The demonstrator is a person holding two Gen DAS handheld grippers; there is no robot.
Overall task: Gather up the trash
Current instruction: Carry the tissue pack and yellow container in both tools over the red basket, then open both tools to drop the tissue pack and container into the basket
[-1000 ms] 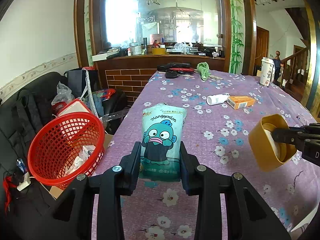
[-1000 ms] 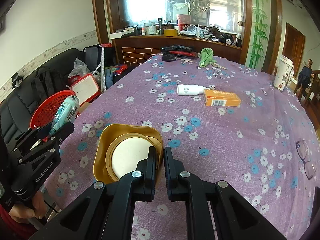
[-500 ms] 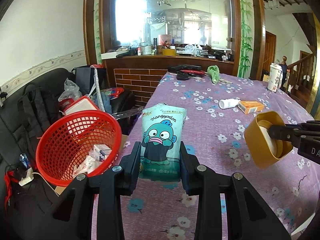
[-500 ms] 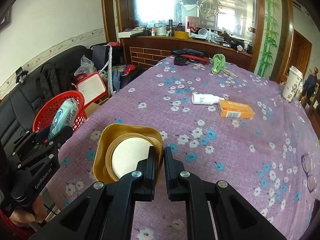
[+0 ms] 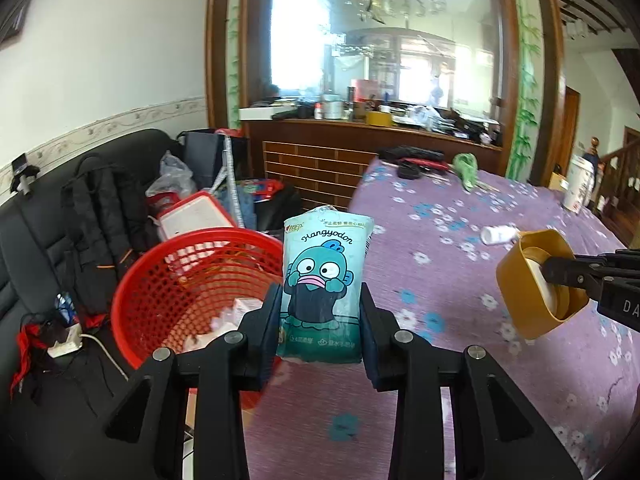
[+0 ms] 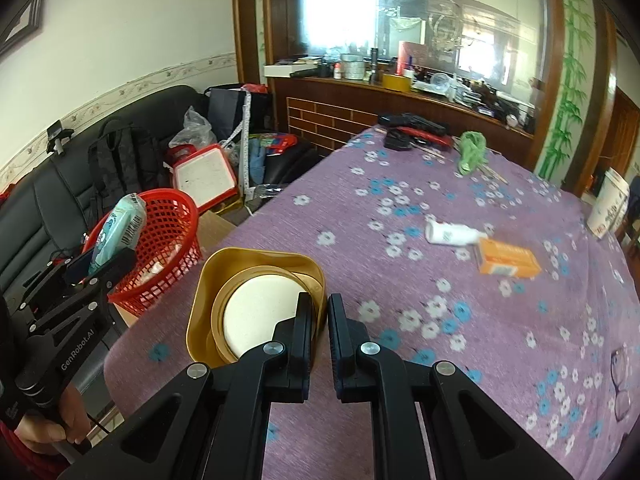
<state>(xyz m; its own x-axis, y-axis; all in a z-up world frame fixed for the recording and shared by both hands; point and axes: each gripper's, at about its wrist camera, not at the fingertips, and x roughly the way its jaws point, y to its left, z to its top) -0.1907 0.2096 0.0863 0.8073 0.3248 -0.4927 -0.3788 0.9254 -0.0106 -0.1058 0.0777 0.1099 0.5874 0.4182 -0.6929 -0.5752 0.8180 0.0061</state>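
My left gripper (image 5: 320,312) is shut on a teal tissue pack (image 5: 325,284) with a cartoon fish on it, held upright above the table's left edge, beside the red mesh basket (image 5: 168,280). In the right wrist view the same pack (image 6: 118,232) hangs over the basket (image 6: 168,248). My right gripper (image 6: 319,312) is shut on the rim of a gold plastic container (image 6: 256,300) with a white disc inside, lifted over the purple flowered tablecloth (image 6: 440,280). That container (image 5: 532,280) shows at the right of the left wrist view.
A white bottle (image 6: 450,234), an orange box (image 6: 506,262), a paper cup (image 6: 610,210), a green cloth (image 6: 472,152) and glasses (image 6: 622,384) lie on the table. The basket holds several scraps. A black sofa (image 5: 60,240) with bags stands left.
Both grippers have moved left toward the basket with their loads. The basket now looms larger and nearer the tissue pack; the gold container sits close to the table's left edge.
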